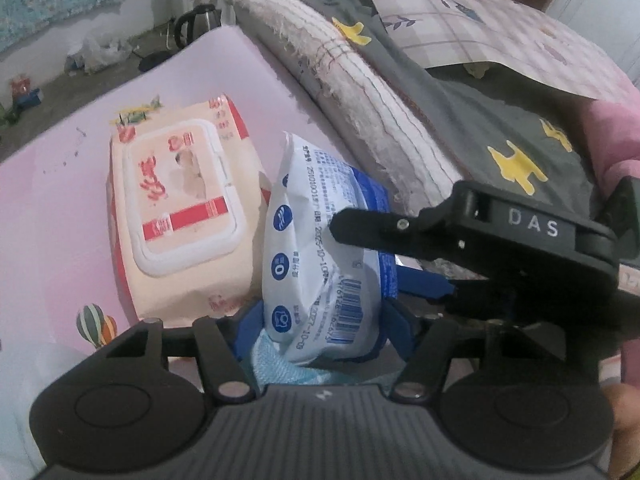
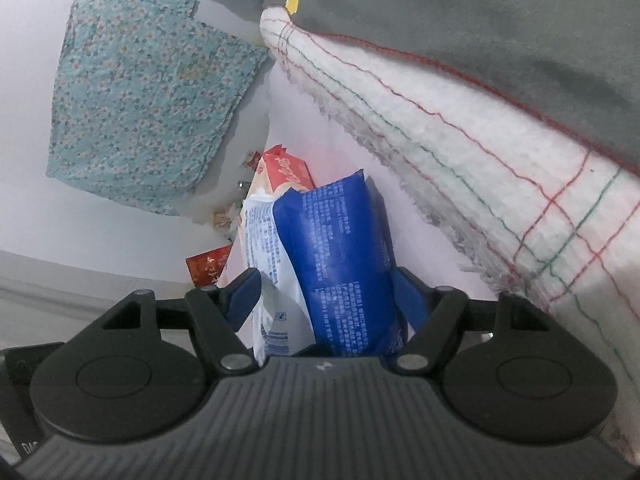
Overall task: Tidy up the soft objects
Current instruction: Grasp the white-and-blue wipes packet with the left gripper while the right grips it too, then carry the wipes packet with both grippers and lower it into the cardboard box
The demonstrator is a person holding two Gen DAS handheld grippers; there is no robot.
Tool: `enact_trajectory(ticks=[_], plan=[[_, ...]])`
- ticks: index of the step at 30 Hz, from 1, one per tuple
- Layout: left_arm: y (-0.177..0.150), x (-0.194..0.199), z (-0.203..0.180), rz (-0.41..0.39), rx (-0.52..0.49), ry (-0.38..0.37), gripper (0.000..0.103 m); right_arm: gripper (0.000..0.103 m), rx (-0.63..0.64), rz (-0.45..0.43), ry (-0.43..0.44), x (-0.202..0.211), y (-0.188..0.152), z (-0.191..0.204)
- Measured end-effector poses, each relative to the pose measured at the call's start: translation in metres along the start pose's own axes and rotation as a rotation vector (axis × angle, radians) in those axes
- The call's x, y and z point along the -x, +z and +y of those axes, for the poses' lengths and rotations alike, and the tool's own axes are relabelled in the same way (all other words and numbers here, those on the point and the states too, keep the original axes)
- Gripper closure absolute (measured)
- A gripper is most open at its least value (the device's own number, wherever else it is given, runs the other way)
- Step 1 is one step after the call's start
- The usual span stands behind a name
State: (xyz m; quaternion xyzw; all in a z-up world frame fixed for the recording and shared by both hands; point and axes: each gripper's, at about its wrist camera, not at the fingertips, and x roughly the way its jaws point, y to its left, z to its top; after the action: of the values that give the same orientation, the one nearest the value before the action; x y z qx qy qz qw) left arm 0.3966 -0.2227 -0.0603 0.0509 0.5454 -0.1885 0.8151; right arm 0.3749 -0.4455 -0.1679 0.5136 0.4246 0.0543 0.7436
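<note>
Both pairs of jaws are clamped on the blue-and-white tissue pack [image 1: 324, 276]: left gripper [image 1: 320, 332], right gripper [image 2: 324, 296]; peach wipes pack [image 1: 180, 216] at nine o'clock.

Both grippers' fingers [image 1: 394, 322] clamp blue-white pack [image 1: 316, 280].

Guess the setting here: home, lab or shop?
Most likely a lived-in home bedroom: folded quilts piled on a pink bed sheet, an electric kettle on the floor beyond, and floral cloth hung on the wall.
</note>
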Motion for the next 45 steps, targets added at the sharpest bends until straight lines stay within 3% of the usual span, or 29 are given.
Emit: enact_trajectory(ticks=[4, 11, 24, 29, 34, 41, 45], plan=[[0.000, 0.006, -0.004, -0.020, -0.029, 0.015, 0.044, 0.049, 0.027, -0.011, 0.018, 0.001, -0.004, 0.004], [0.002, 0.034, -0.010, -0.110, -0.063, 0.019, 0.045, 0.050, 0.087, -0.064, 0.069, 0.021, -0.006, 0.024], [-0.014, 0.155, -0.018, -0.359, -0.096, -0.007, 0.045, 0.050, 0.304, -0.206, 0.169, 0.112, -0.036, 0.130], [-0.042, 0.212, -0.009, -0.429, -0.086, -0.011, 0.045, 0.050, 0.411, -0.229, 0.196, 0.144, -0.076, 0.180], [-0.086, 0.265, 0.016, -0.473, -0.046, 0.006, 0.045, 0.050, 0.489, -0.197, 0.237, 0.160, -0.131, 0.226], [-0.161, 0.319, 0.076, -0.456, 0.070, 0.112, 0.045, 0.050, 0.541, -0.039, 0.303, 0.127, -0.225, 0.276], [-0.206, 0.338, 0.127, -0.420, 0.154, 0.190, 0.045, 0.050, 0.547, 0.104, 0.327, 0.086, -0.286, 0.300]])
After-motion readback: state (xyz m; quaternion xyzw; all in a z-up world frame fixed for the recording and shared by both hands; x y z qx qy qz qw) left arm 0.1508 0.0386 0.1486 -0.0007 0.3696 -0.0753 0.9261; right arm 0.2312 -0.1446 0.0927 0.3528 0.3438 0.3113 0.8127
